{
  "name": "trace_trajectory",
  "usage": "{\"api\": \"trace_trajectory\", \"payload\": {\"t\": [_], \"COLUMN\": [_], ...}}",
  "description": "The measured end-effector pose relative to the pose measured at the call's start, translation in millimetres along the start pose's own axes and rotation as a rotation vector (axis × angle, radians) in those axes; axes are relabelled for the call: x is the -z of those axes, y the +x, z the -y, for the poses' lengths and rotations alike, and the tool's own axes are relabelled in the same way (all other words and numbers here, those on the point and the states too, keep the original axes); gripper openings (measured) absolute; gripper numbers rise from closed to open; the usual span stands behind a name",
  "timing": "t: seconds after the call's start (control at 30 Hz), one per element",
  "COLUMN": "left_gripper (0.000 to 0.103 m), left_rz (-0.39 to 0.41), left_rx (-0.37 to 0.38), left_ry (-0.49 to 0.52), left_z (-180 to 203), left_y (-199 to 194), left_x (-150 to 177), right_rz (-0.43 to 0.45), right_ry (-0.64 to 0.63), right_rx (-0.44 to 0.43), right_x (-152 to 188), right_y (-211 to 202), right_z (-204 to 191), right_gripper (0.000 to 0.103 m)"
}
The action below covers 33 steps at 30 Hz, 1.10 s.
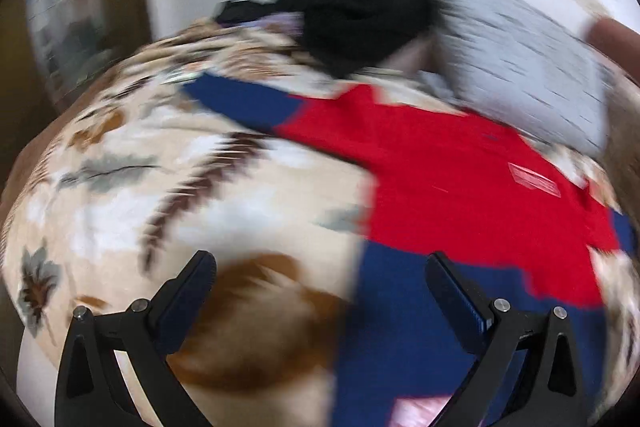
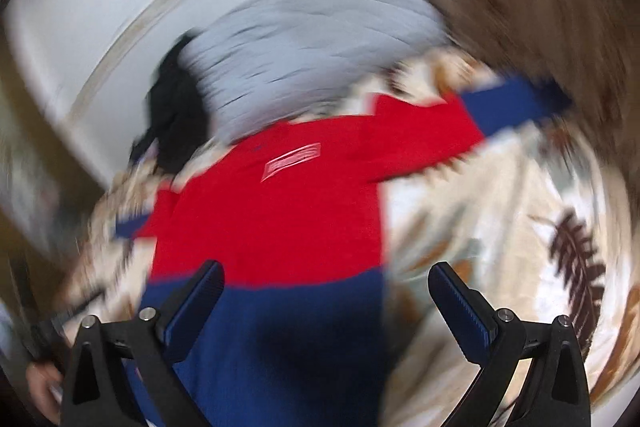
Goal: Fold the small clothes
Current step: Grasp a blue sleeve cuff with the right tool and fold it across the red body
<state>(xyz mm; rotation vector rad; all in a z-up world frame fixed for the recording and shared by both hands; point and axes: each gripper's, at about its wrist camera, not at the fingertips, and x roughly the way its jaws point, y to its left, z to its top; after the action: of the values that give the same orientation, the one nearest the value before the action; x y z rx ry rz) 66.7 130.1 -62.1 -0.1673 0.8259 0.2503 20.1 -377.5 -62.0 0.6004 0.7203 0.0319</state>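
Sweater (image 1: pixel 460 183) beneath wide, empty tongs (image 1: pixel 320 279)

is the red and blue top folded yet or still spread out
Spread out, not folded. The red and blue top lies flat on the patterned blanket with both blue-cuffed sleeves stretched sideways, and its chest label shows.

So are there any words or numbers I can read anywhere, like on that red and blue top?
No text can be read in either view.
The white patch on the red and blue top looks like a label with lettering, but it is too blurred to read.
The leaf-print blanket bears only patterns, no words.
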Motion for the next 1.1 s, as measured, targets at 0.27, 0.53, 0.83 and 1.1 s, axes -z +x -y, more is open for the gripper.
{"api": "trace_trajectory", "payload": {"t": [0.27,0.53,0.83,1.1], "left_gripper": [0.103,0.103,0.103,0.103], "left_rz": [-0.056,-0.103,-0.094,-0.091], "left_rx": [-0.186,-0.219,-0.204,-0.159], "left_ry": [-0.201,-0.31,-0.341,-0.384], "left_z": [-88,-106,-109,-117], "left_y": [70,95,91,88], "left_x": [-18,-11,-10,-11], "right_rz": [0.092,0.13,0.221,0.299], "right_ry": [0.507,0.591,0.226,-0.242], "right_rx": [0.031,0.14,0.401,0.033], "right_x": [-96,-149,-190,-174], "right_y": [44,93,85,78], "right_z": [148,193,131,-120], "right_gripper": [0.077,0.059,0.008,0.008]}}
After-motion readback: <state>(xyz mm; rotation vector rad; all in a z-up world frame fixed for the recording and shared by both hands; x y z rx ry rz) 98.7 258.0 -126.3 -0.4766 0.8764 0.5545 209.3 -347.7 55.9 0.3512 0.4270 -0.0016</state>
